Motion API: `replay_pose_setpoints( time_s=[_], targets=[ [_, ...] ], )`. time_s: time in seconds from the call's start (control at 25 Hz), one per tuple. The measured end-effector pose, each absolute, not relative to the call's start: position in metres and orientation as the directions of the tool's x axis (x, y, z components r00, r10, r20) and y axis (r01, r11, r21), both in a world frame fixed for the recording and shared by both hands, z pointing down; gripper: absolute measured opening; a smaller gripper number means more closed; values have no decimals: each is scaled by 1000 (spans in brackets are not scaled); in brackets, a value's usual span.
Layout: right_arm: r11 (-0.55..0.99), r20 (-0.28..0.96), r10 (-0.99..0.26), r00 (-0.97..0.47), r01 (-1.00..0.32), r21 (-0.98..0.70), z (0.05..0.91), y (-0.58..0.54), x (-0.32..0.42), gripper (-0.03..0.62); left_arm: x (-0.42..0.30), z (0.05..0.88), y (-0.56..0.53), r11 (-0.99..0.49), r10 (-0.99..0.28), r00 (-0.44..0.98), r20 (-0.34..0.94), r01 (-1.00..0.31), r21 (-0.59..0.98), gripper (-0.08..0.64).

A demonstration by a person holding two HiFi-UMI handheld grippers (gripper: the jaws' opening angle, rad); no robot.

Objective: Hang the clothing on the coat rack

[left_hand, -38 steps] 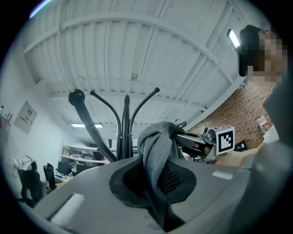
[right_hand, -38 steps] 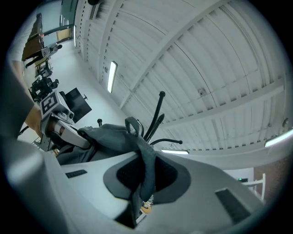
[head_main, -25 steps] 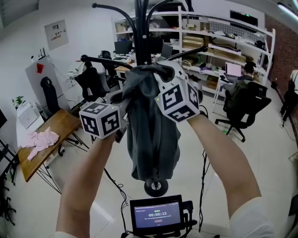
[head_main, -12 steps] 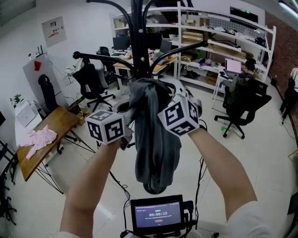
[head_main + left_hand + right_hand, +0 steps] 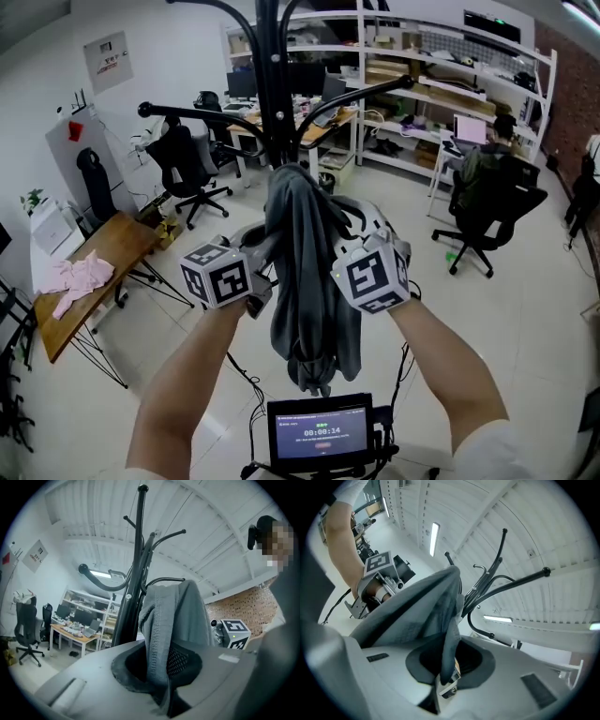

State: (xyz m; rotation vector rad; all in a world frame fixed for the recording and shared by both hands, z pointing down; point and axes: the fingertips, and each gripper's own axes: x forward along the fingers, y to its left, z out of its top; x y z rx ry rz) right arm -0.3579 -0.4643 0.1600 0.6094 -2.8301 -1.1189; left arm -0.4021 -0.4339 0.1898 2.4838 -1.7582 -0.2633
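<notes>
The small screen [image 5: 321,438] shows a timer reading 00:00:14; print on the wall poster [image 5: 105,62] is illegible.

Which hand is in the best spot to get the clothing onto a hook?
Probably left: the left gripper clamps the clothing just under a hook; from the right gripper the rack sits off sideways.

coat rack [image 5: 270,94] top cut off, base hidden
</notes>
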Motion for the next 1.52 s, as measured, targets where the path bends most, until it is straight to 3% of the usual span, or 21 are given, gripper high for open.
replay_pose_setpoints(
  time_s=[0.24,0.6,1.04,1.52],
  targets=[
    [689,-156,-337,-929,-356,632,167,-441,-346,29,-397,192,-417,-318,-941,291,-170,-933,165,45],
    [694,-155,-318,-935,-341,634,179,-432,-336,52,-407,197,-379,-311,-926,230,-300,-914,260,123],
    [722,-120,-303,-946,-309,619,203,-432,-334,57,-430,220,-356,-229,-945,131,-299,-919,321,129],
    [751,-139,-291,-947,-316,579,212,-434,-319,77,-406,243,-315,-192,-953,101,-285,-930,314,124]
  ],
)
